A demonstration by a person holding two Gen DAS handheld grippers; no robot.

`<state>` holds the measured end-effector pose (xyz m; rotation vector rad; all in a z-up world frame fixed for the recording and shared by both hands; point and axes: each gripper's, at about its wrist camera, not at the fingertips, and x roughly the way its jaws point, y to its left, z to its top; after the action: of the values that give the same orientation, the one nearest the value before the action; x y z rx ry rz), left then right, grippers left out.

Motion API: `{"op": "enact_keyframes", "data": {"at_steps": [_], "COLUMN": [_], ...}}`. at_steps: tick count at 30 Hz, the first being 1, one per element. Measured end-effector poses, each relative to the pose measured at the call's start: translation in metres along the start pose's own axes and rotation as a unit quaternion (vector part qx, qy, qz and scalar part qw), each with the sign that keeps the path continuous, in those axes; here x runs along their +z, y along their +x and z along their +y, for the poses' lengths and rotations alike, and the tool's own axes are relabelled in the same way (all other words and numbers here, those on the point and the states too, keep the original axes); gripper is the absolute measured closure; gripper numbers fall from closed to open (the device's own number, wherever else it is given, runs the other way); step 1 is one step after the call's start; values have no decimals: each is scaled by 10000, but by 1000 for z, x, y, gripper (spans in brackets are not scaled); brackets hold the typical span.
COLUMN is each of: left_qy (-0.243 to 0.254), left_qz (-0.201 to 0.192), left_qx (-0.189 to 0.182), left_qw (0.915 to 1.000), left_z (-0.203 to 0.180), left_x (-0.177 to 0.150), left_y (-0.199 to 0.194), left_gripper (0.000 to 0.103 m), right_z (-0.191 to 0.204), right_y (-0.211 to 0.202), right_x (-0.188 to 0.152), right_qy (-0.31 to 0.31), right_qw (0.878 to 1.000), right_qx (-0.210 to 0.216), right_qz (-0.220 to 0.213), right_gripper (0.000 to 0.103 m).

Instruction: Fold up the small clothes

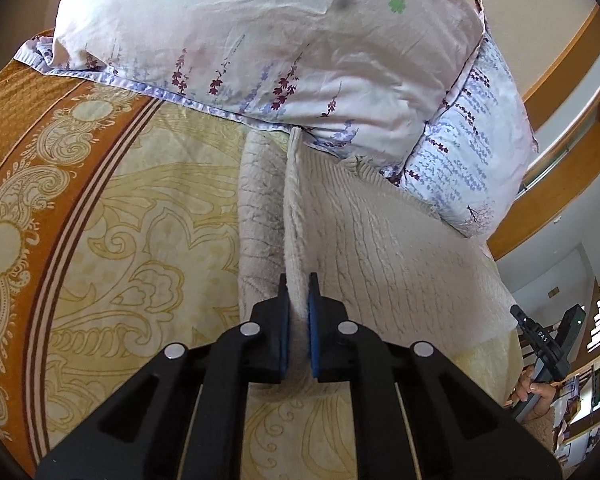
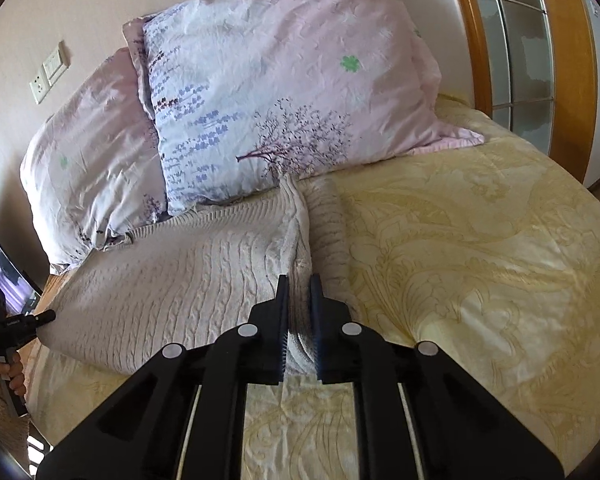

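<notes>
- Left wrist view: cream cable-knit sweater (image 1: 380, 232) spread flat on a yellow patterned bedspread (image 1: 148, 208), top edge touching the pillows.
- Pinched at the near edge on this side by the left gripper (image 1: 299, 312), blue pads (image 1: 313, 320) closed tight on a raised ridge of knit.
- Right wrist view: same sweater (image 2: 188, 272) seized at its opposite side by the right gripper (image 2: 299, 312), jaws shut on a bunched fold of fabric running up toward the pillows.
- Each tool also glimpsed from the other camera, at the frame edge, with a hand (image 1: 534, 390) wrapped round the handle.
- Progress, judged from the lie of the cloth: barely begun. Both side edges gripped, body of the garment flat and unfolded, no crease laid over yet. Likely next: lifting and carrying one edge across.
- Left to do: the fold itself, any second fold, and smoothing.
- Count: one sweater, two grippers, two floral pillows (image 2: 284, 92) stacked at the head of the bed, one bedspread with an orange paisley border (image 1: 32, 168).
- Beyond the bed: wooden frame (image 2: 472, 52) with glass panels on one side, wall sockets (image 2: 50, 74) on the other.
</notes>
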<state>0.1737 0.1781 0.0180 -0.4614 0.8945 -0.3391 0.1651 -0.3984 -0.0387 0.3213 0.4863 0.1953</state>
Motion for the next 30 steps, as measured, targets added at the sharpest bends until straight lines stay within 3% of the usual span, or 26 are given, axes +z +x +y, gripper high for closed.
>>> {"op": "enact_keyframes", "data": {"at_steps": [9, 12, 14, 19, 25, 28, 30], "left_qy": [-134, -105, -71, 48, 533, 561, 501], "left_qz": [155, 122, 15, -502, -302, -108, 10], "left_qx": [3, 11, 13, -27, -96, 112, 301], "left_qw": [9998, 9999, 10000, 9987, 9981, 9983, 9983], "left_z": [15, 13, 10, -5, -46, -50, -45], "left_x": [-11, -10, -8, 1, 8, 9, 10], "left_y": [13, 10, 3, -20, 7, 27, 39], "left_gripper": [94, 90, 78, 60, 52, 52, 52], "right_z": [-5, 1, 6, 38, 85, 104, 109], "right_y": [29, 26, 20, 0, 44, 62, 73], "right_x": [-19, -18, -14, 5, 8, 3, -4], "right_qy": [-34, -125, -163, -519, -803, -1035, -1145], "right_qw": [9962, 9954, 9954, 9973, 9956, 9928, 9901], "right_qx": [-738, -822, -839, -504, 100, -12, -251], "right_qz": [459, 486, 427, -89, 463, 602, 777], "right_gripper": [92, 91, 85, 64, 63, 63, 55]}}
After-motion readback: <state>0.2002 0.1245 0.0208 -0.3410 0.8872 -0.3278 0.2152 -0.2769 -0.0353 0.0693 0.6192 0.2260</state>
